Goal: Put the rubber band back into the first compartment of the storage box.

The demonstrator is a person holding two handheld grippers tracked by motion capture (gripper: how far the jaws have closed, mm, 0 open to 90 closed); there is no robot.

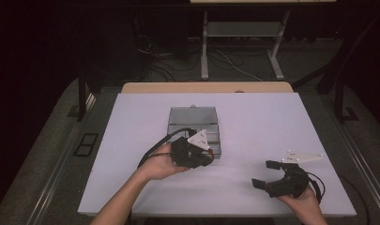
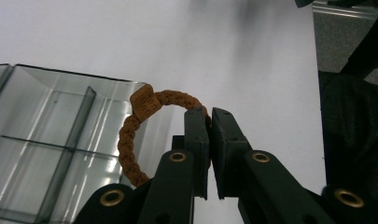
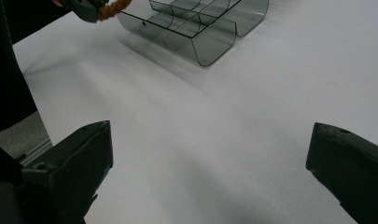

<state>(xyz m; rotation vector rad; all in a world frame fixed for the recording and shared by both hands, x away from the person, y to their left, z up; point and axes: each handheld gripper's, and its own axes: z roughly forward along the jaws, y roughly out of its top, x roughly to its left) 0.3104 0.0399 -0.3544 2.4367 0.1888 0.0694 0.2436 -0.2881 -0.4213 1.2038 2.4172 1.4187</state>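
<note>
A brown braided bracelet (image 2: 130,140) with a square bead hangs from my left gripper (image 2: 210,113), which is shut on its cord. It hangs over the right-hand edge of a clear grey compartment box (image 2: 42,144). In the high view the left gripper (image 1: 209,158) is at the box's (image 1: 193,110) near right corner, mid-table. My right gripper (image 1: 263,173) is held above the table's near right part with its jaws wide open and nothing between them. The right gripper view looks past that gripper (image 3: 210,135) to the box (image 3: 214,46) and a bit of the bracelet (image 3: 113,7).
The white table (image 1: 253,122) has bare surface around the box. The box is split into several compartments by thin walls. Beyond the table's far edge stand a desk frame (image 1: 241,42) and loose cables on the floor.
</note>
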